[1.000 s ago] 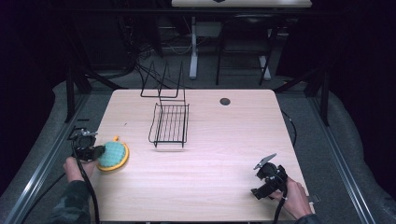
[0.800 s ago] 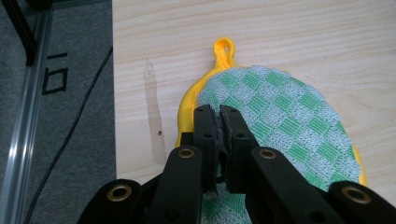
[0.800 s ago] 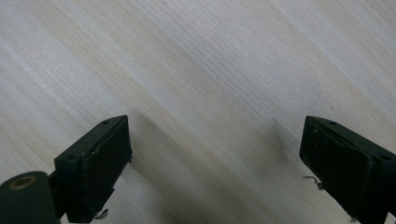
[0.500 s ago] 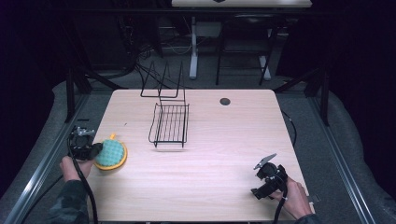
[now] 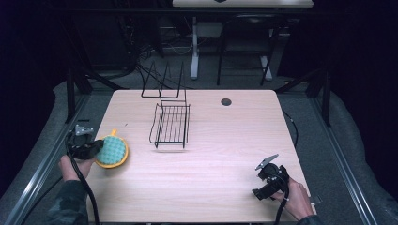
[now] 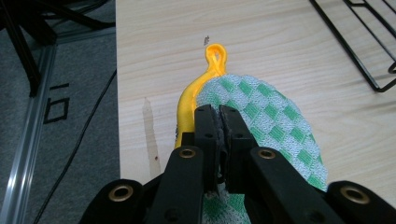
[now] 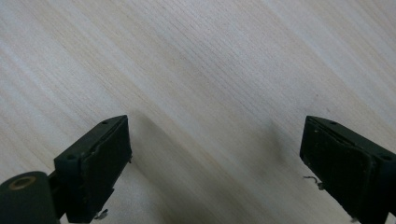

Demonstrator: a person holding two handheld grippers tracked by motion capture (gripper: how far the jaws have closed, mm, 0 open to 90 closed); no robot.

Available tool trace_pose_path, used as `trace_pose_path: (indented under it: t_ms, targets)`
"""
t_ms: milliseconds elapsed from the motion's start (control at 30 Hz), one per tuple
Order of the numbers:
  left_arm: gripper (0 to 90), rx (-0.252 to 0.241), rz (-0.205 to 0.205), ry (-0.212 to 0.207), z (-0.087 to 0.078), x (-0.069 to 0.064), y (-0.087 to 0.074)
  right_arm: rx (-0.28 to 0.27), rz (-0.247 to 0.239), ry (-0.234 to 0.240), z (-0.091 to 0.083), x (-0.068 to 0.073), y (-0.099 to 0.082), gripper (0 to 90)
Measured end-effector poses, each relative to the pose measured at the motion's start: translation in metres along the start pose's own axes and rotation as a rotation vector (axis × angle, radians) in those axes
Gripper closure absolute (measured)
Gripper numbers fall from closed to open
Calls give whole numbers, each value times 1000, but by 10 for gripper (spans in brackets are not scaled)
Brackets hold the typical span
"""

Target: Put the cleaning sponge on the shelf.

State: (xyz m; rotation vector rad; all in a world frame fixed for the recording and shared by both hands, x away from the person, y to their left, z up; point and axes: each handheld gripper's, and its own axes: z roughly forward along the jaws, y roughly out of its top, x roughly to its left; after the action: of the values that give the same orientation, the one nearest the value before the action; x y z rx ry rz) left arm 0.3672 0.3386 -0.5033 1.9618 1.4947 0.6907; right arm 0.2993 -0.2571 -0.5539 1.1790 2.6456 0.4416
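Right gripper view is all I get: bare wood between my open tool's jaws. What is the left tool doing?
Observer: The left tool is shut on the edge of a pot holder, green-checked with a yellow rim and loop.
Operator: Where on the table is that?
Observer: In the high view, it is at the left edge of the table, on the person's side.
Operator: Is anything else on the table?
Observer: A black wire rack stands farther back, near the middle, apart from the pot holder.
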Motion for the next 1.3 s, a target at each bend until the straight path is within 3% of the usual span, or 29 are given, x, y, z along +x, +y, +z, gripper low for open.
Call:
trace_pose_path:
  t_ms: [167,500,1300]
  targets:
    - [871,-18,-12,-17,-4,-1,1,-7,4,5,0,0,0,86]
    - [870,-42,3,-40,-11,-7,6,-4,6,7,0,0,0,87]
    - [870,-120,-10,-62,-31,-13,20,-13,10,-5,-1,0,0,46]
